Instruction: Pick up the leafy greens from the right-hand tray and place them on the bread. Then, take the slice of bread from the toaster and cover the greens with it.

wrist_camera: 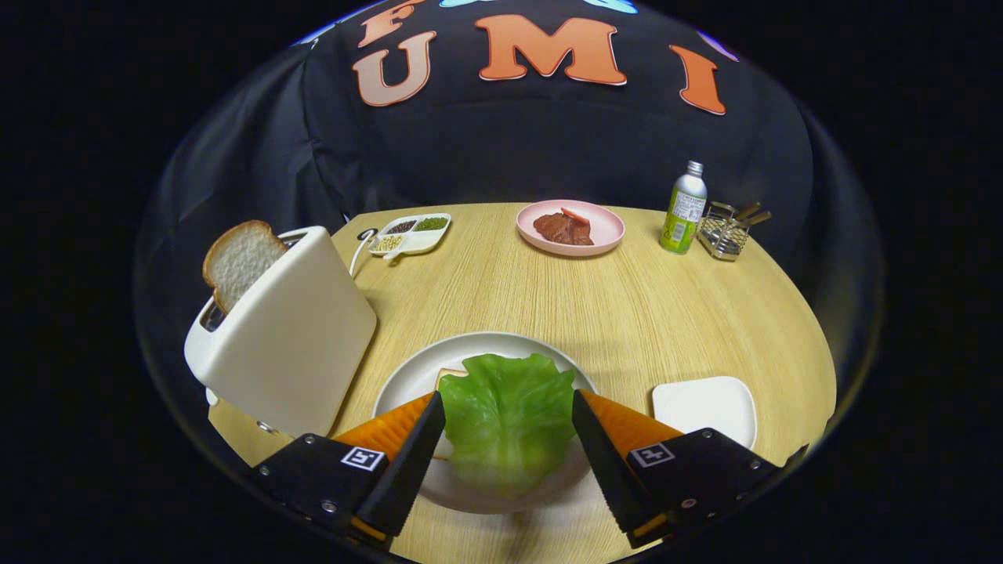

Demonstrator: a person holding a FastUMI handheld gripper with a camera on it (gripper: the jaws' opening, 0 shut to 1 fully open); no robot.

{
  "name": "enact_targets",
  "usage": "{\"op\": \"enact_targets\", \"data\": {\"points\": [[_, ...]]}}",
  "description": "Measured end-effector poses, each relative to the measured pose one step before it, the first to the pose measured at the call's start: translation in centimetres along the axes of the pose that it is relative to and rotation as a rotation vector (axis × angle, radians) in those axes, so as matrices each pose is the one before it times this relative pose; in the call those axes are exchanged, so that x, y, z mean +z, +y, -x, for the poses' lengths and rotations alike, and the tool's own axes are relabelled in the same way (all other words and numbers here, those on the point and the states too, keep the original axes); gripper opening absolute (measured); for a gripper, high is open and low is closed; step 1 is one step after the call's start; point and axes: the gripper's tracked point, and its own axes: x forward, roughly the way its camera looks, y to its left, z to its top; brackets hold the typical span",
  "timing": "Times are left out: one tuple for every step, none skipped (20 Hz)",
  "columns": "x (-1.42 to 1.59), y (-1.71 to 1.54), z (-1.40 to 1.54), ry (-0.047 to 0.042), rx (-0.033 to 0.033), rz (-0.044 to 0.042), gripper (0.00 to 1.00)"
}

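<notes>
One step appears done: the leafy greens [509,419] lie on the bread [448,376]. The gripper [509,419] stands released around them. The toaster [286,329] slice [239,262] remains.

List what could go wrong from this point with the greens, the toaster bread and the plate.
The gripper is open, its fingers on either side of the leafy greens lying over the bread on the white plate; pulling back could snag and drag the leaf. The bread slice sits tilted in the toaster; a pinch may tip the toaster or tear the slice.
</notes>
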Motion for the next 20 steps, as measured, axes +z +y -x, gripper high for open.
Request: {"op": "enact_targets", "data": {"points": [[0.700, 0.493, 0.589, -0.01264, 0.00176, -0.00259, 0.98], [0.782, 0.472, 0.517, -0.01124, 0.00359, 0.00118, 0.98], [0.818, 0.399, 0.466, -0.01183, -0.00425, 0.00591, 0.98], [0.714, 0.428, 0.561, -0.00531, -0.00444, 0.01211, 0.98], [1.153, 0.694, 0.551, -0.02268, 0.00391, 0.01351, 0.98], [1.240, 0.690, 0.526, -0.02439, 0.00242, 0.01687, 0.98], [1.142, 0.766, 0.432, -0.02239, 0.00463, 0.01799, 0.98], [1.028, 0.722, 0.446, -0.02126, 0.00125, 0.01340, 0.98], [1.043, 0.918, 0.436, -0.02074, 0.00708, 0.00804, 0.98], [0.990, 0.961, 0.301, -0.02173, 0.01155, 0.00235, 0.98], [0.801, 0.985, 0.166, -0.01722, 0.01027, -0.00251, 0.98], [0.581, 0.853, 0.097, -0.01058, 0.00873, -0.00473, 0.98], [0.626, 0.914, 0.066, -0.01306, 0.00586, -0.00811, 0.98], [0.583, 0.934, 0.023, -0.01088, 0.00796, -0.00871, 0.98], [0.412, 0.854, -0.255, -0.00833, 0.00724, -0.00669, 0.98], [0.367, 1.002, -0.166, -0.00834, 0.00755, -0.00266, 0.98], [0.076, 0.797, -0.076, -0.00074, 0.00643, 0.00417, 0.98], [0.242, 0.825, -0.195, -0.00518, 0.00293, 0.00959, 0.98], [0.154, 0.792, -0.136, -0.00186, 0.00315, 0.00739, 0.98], [0.066, 0.934, -0.123, -0.00018, 0.00843, 0.00080, 0.98]]}}
